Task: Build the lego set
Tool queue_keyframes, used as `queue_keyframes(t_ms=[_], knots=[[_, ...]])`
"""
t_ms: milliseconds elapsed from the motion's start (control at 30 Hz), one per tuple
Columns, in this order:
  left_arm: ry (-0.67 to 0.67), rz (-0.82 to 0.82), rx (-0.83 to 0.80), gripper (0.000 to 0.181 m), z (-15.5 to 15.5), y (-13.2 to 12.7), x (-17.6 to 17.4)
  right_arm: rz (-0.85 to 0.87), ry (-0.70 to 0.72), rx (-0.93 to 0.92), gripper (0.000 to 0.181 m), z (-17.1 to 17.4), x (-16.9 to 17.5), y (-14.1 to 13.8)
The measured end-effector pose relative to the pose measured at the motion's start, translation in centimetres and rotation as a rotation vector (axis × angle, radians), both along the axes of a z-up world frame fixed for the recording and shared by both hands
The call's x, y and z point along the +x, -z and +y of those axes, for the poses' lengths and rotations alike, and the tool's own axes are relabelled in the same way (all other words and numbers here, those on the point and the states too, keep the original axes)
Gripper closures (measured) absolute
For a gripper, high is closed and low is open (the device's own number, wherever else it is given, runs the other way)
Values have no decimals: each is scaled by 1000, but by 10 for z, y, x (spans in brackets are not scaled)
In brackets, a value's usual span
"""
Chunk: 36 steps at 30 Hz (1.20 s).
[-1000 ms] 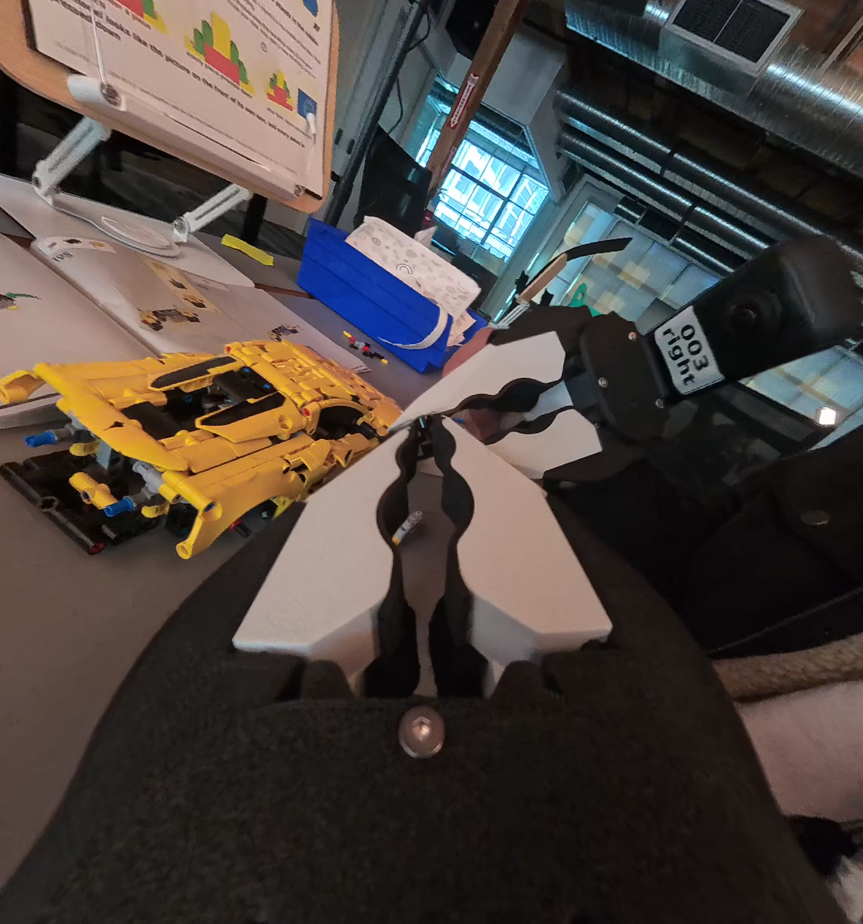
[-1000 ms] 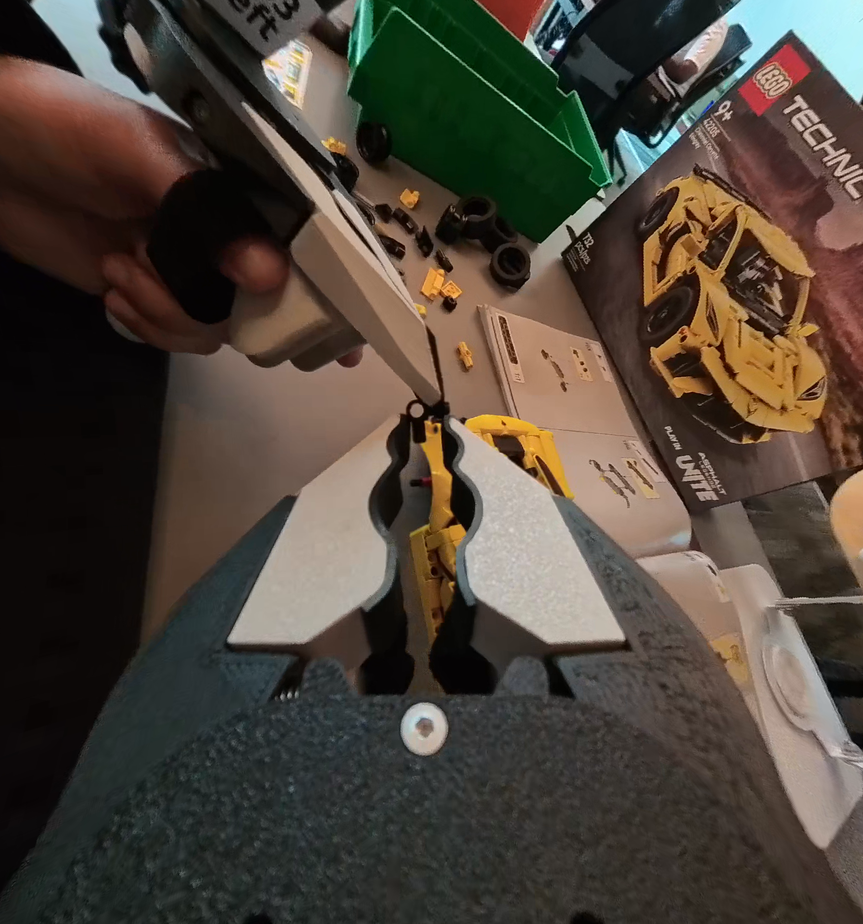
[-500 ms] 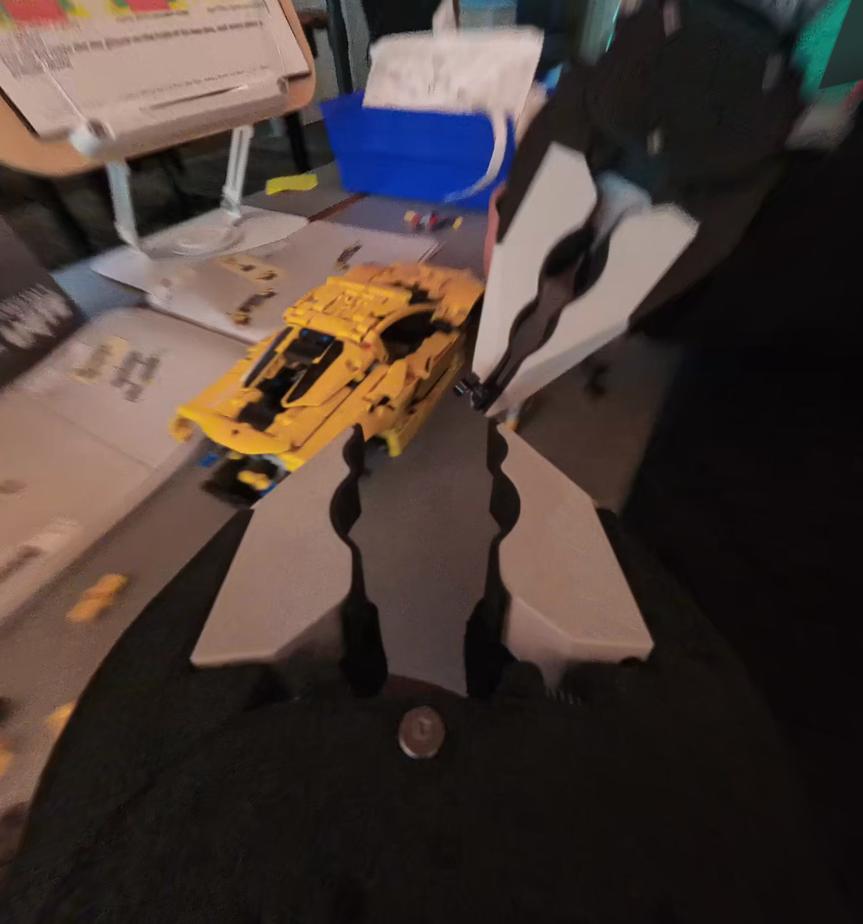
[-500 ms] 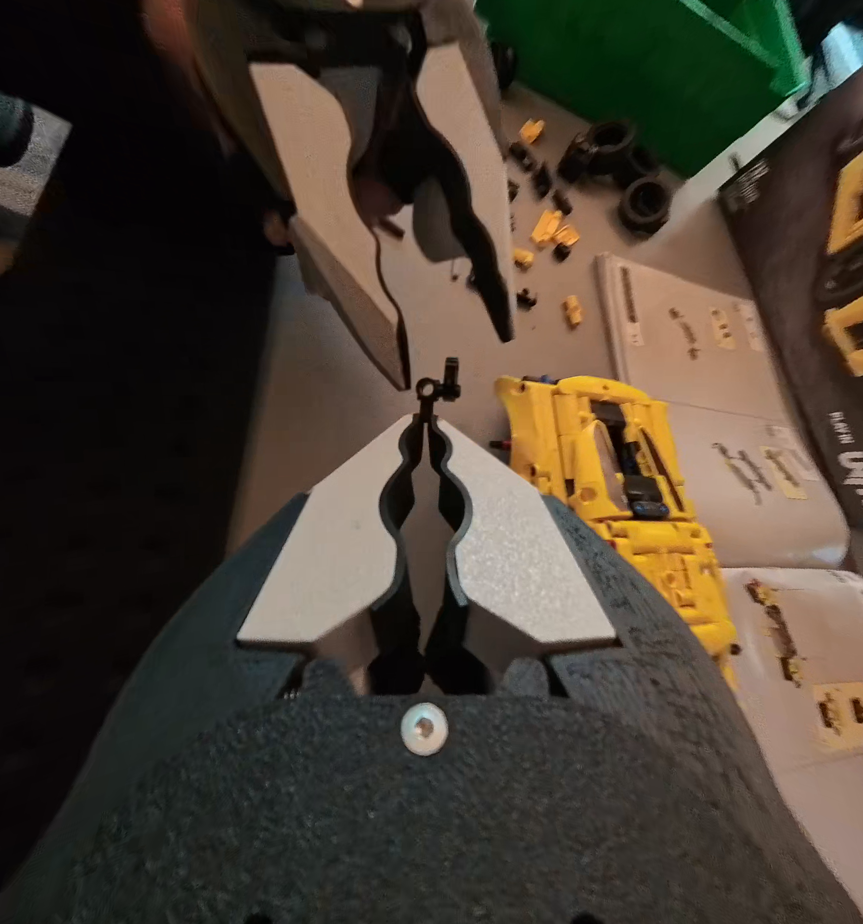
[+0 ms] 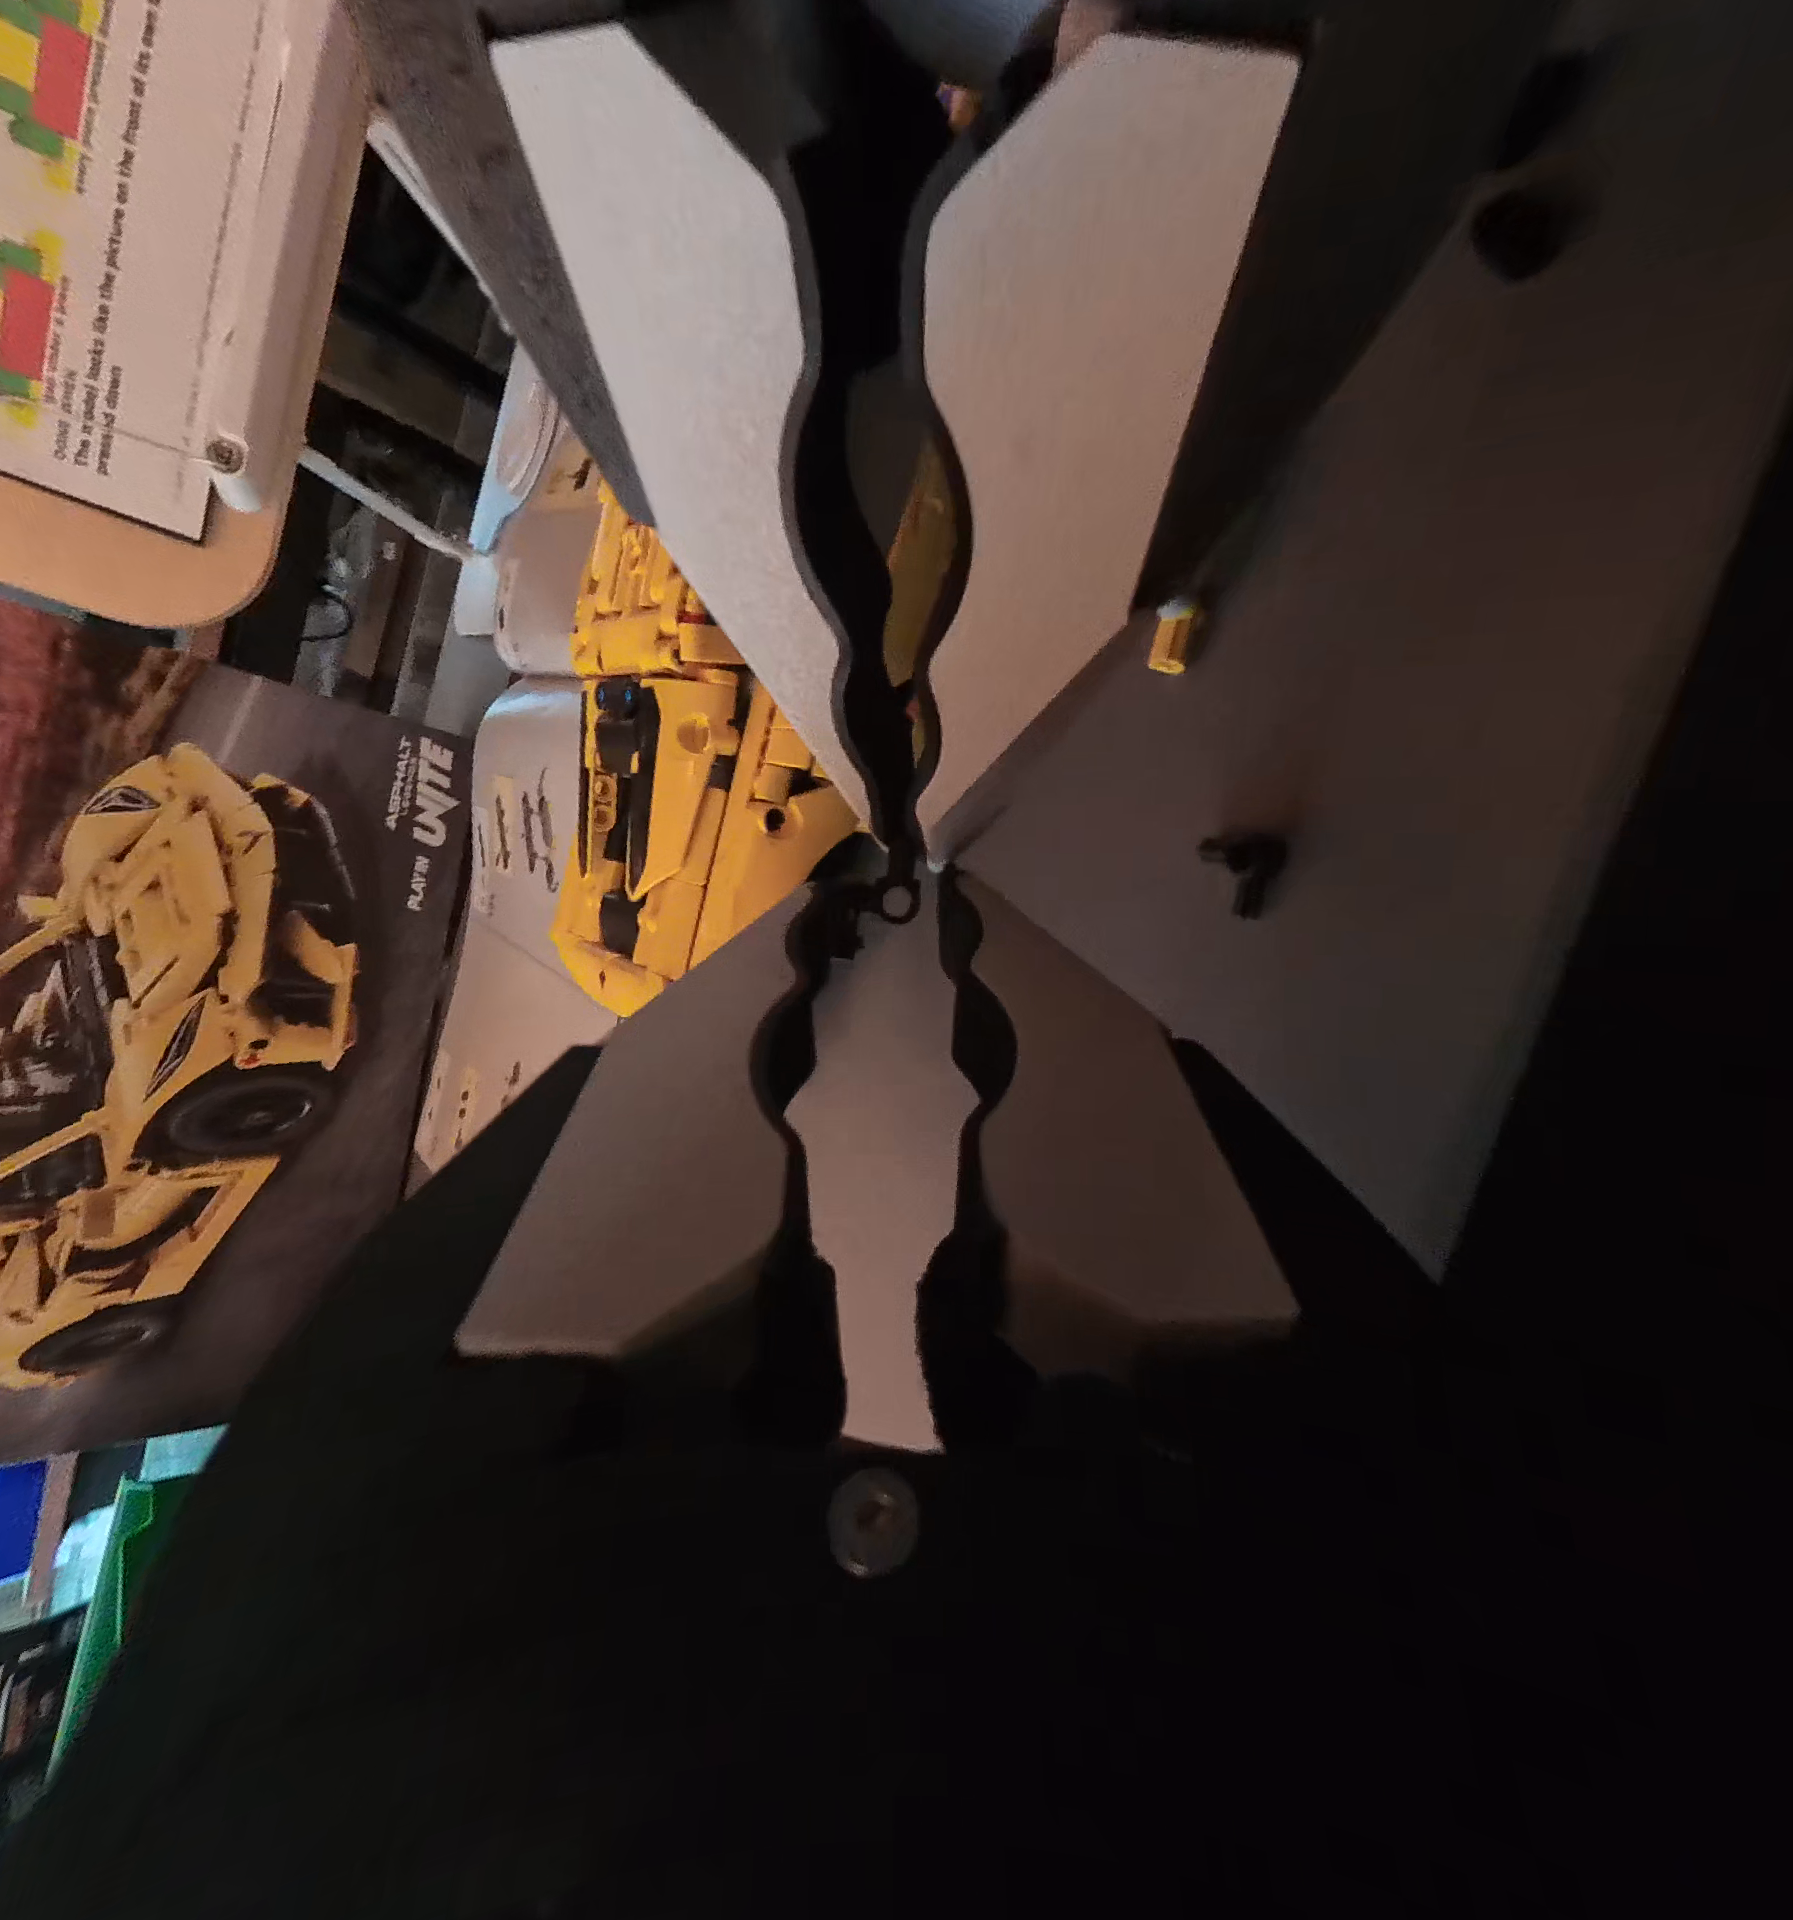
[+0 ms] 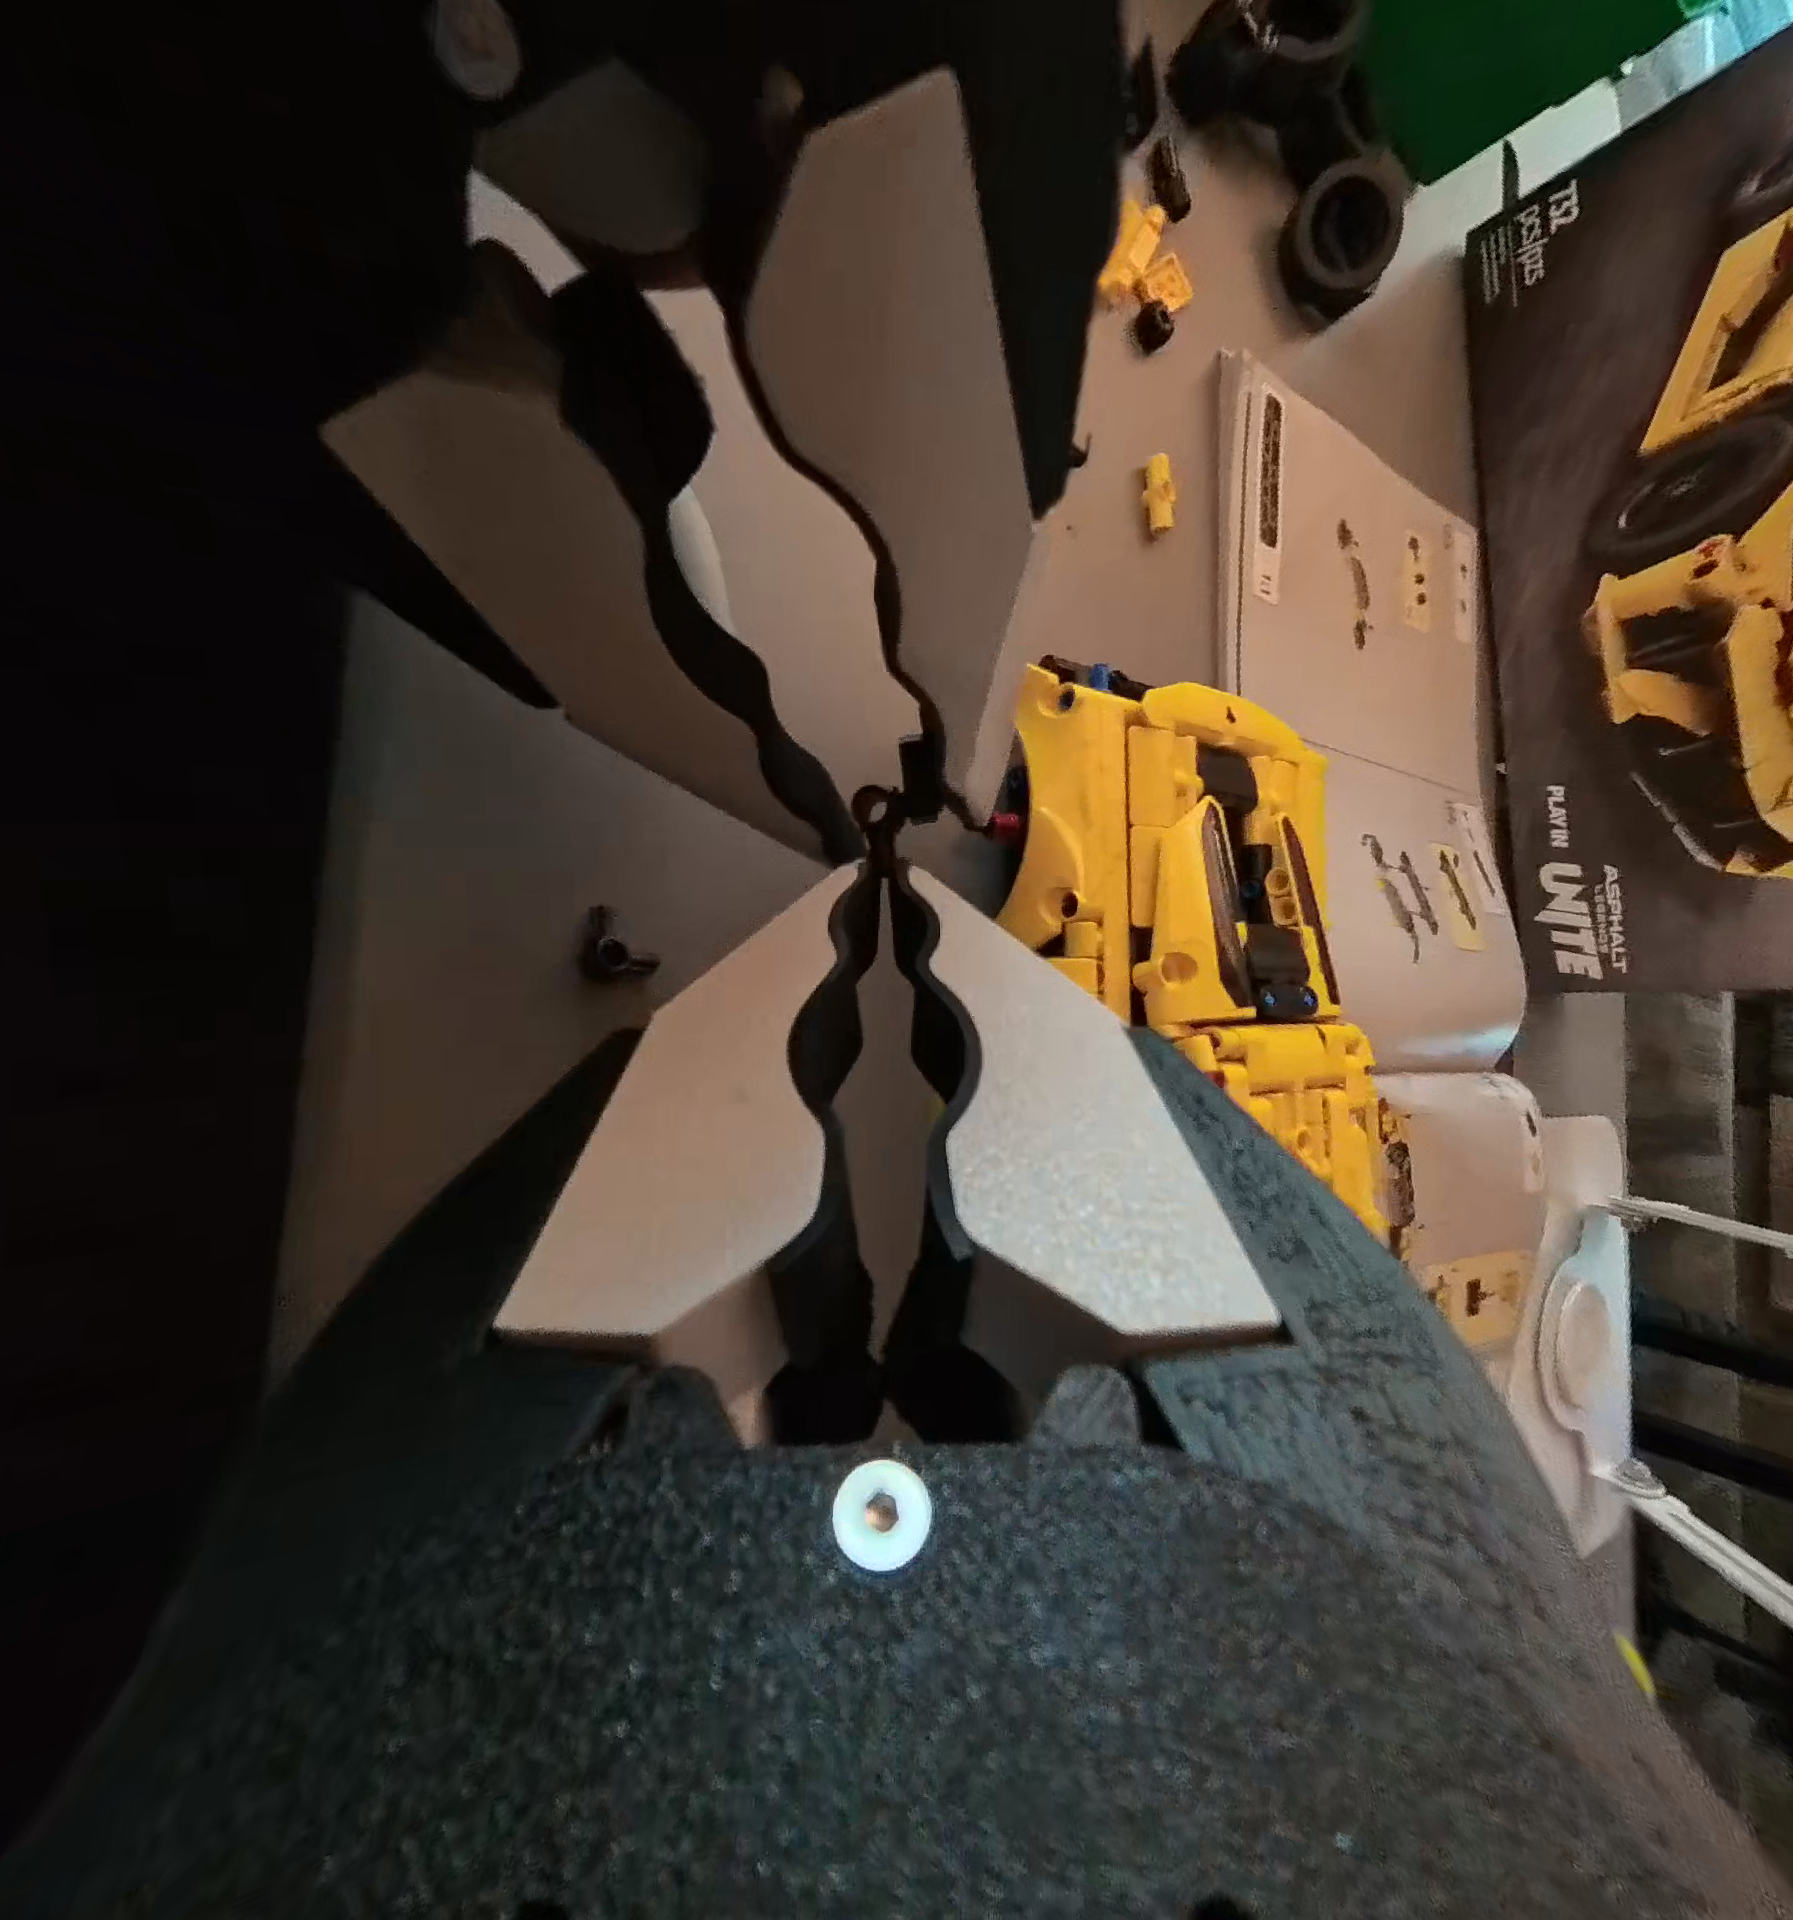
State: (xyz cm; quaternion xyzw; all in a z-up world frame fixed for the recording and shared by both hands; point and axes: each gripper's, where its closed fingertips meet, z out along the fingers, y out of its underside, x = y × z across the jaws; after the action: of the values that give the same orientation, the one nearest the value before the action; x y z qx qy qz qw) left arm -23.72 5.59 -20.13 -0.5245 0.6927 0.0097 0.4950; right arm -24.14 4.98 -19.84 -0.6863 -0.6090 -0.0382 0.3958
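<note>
Right claw (image 6: 884, 883) pinched a tiny black connector (image 6: 887, 821) at its tips, beside the yellow car (image 6: 1183, 914) on the desk (image 6: 435, 883). Left claw (image 5: 887, 904) stood spread opposite, tips nearly meeting. Light, stiff, slippery: best gripped across its stem.

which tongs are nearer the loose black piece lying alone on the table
Neither clearly. The loose black piece lies off to one side of where the right tongs, shut on a small black part, and the open left tongs meet tip to tip.
</note>
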Motion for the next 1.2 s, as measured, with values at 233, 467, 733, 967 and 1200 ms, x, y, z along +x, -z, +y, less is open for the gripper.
queue_keyframes(t_ms=[233, 467, 733, 967, 1200], knots=[[-66, -9, 47, 164, 10, 0, 0, -1, 32, -10, 180, 3, 3, 2], [-8, 31, 205, 169, 9, -6, -3, 1, 7, 50, 181, 3, 0, -6], [12, 110, 301, 171, 6, 0, -6, -40, -13, 52, 181, 1, -2, 0], [13, 138, 336, 175, 5, 2, -6, -34, -18, 63, 181, 1, -3, -3], [32, 152, 327, 179, 3, 6, -5, -29, -20, 44, 181, 0, -2, -3]])
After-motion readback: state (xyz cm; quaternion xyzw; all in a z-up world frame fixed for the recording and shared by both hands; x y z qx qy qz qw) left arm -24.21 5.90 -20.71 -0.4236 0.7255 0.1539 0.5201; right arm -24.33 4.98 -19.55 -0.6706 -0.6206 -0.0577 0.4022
